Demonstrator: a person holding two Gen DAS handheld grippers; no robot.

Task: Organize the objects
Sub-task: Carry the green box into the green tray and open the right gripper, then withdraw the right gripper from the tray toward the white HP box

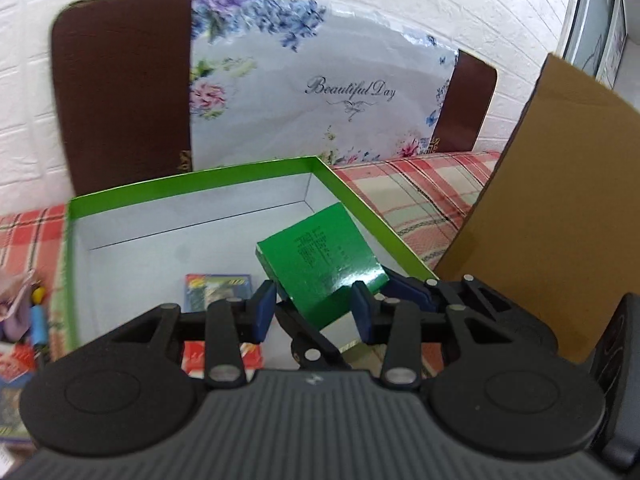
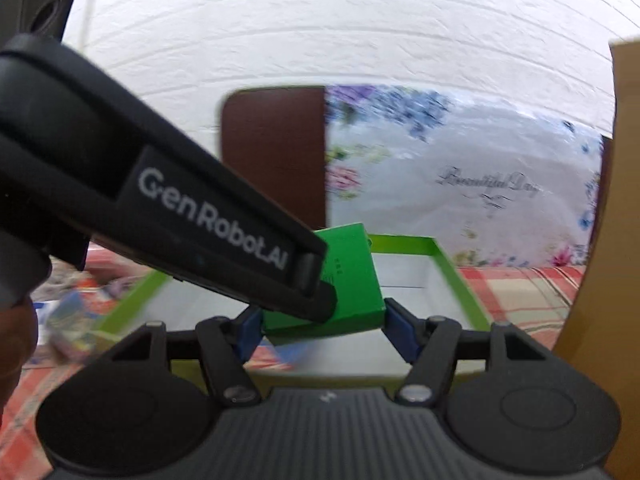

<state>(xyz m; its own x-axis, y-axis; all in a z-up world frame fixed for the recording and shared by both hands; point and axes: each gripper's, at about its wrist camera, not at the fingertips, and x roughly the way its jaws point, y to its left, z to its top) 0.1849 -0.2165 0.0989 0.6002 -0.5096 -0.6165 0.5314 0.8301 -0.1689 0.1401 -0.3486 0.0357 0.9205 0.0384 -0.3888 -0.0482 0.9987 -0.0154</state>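
A small glossy green box (image 1: 320, 264) with dark print hangs over the right part of a large open green box (image 1: 200, 184) with a white inside. My left gripper (image 1: 313, 312) is shut on the small box's near corner, with a blue pad on either side. In the right wrist view, my right gripper (image 2: 325, 328) is shut on the same small green box (image 2: 352, 280), its blue pads against opposite edges. One of the left gripper's fingers (image 2: 312, 280) lies across the box's top face there. A blue card pack (image 1: 218, 288) and a red pack (image 1: 196, 356) lie inside the large box.
A tall brown cardboard sheet (image 1: 560, 200) stands close on the right. Behind the large box, a floral "Beautiful Day" bag (image 1: 320, 80) leans on a brown panel (image 1: 120, 88) against the white wall. Everything rests on red plaid cloth (image 1: 420, 188). Small colourful items (image 1: 24, 312) lie at the left.
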